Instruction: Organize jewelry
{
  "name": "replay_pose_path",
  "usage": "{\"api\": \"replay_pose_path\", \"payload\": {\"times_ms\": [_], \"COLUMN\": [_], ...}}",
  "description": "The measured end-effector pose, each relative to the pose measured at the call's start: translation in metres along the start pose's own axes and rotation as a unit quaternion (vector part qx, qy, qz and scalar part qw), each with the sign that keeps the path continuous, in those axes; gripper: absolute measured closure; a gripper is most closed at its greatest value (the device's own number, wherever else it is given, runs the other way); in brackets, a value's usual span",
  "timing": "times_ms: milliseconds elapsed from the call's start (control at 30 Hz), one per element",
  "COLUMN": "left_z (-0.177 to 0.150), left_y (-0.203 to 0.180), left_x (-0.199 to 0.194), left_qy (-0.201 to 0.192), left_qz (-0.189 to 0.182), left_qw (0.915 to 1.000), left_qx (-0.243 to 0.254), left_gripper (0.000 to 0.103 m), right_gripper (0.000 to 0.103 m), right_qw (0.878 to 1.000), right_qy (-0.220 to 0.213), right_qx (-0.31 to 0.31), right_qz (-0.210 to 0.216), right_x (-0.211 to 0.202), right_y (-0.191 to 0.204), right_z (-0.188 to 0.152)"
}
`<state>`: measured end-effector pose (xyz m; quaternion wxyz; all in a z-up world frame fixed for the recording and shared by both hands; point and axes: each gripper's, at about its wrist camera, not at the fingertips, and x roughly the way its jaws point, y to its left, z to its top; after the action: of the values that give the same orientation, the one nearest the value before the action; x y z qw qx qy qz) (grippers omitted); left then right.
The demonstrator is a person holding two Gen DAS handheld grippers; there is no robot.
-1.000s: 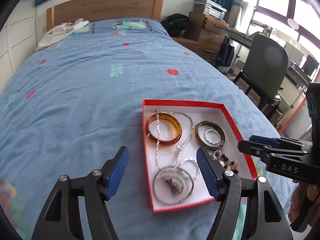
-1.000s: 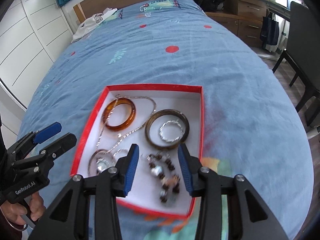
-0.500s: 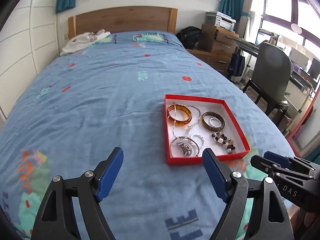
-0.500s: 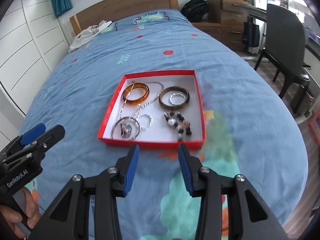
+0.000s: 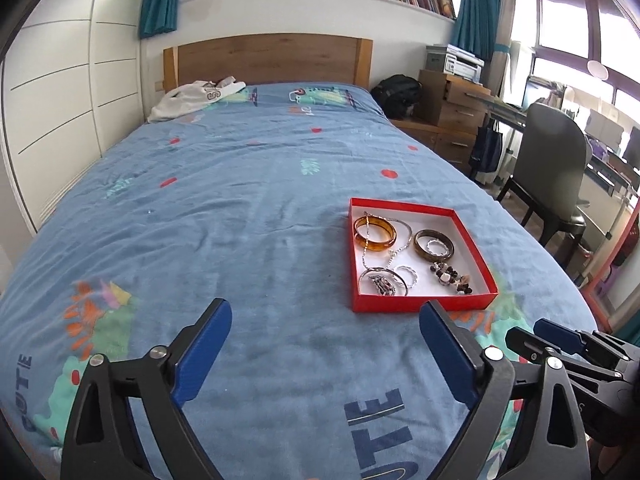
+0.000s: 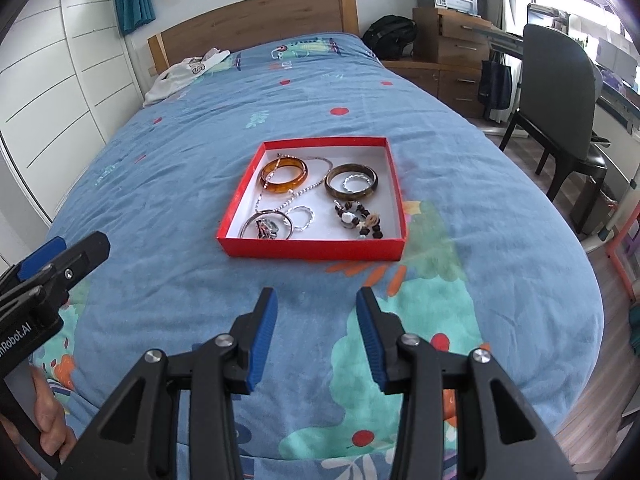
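Note:
A shallow red box with a white inside lies on the blue bedspread. It holds an amber bangle, a dark brown bangle with a small silver ring inside it, a silver chain, a large silver hoop, a twisted silver ring and a dark beaded piece. My left gripper is open and empty, short of the box. My right gripper is open and empty, in front of the box.
The bed fills the view, with a wooden headboard and white clothing at the far end. A dark chair, drawers and a desk stand to the right. White wardrobe doors line the left.
Both grippers have drawn back and up from the box, which now looks smaller and farther away. Both stay open and empty. The jewelry has not moved.

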<state>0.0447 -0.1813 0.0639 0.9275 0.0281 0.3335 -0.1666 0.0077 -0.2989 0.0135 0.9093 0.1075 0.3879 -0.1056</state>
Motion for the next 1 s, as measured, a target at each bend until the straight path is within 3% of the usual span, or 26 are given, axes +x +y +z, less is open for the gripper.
{"api": "replay_pose_path", "payload": {"times_ms": [333,1000], "left_z": [-0.007,-0.015], "left_y": [0.003,0.013], "left_x": [-0.008,0.003], "left_qy": [-0.001,0.014], "left_qz": [0.004,0.006], "left_qw": [1.0000,0.9999], "left_qx": [0.004,0.002], "left_gripper": [0.006,0.006], "right_gripper": [0.062,0.059], "right_qw": [1.000,1.000], "right_qy": [-0.018,-0.005], "right_qx": [-0.001,0.005], "right_qz": [-0.004,-0.015], "right_x": [-0.006,0.008], "right_y": [0.007,0.003], "right_z": [-0.006,-0.012]}}
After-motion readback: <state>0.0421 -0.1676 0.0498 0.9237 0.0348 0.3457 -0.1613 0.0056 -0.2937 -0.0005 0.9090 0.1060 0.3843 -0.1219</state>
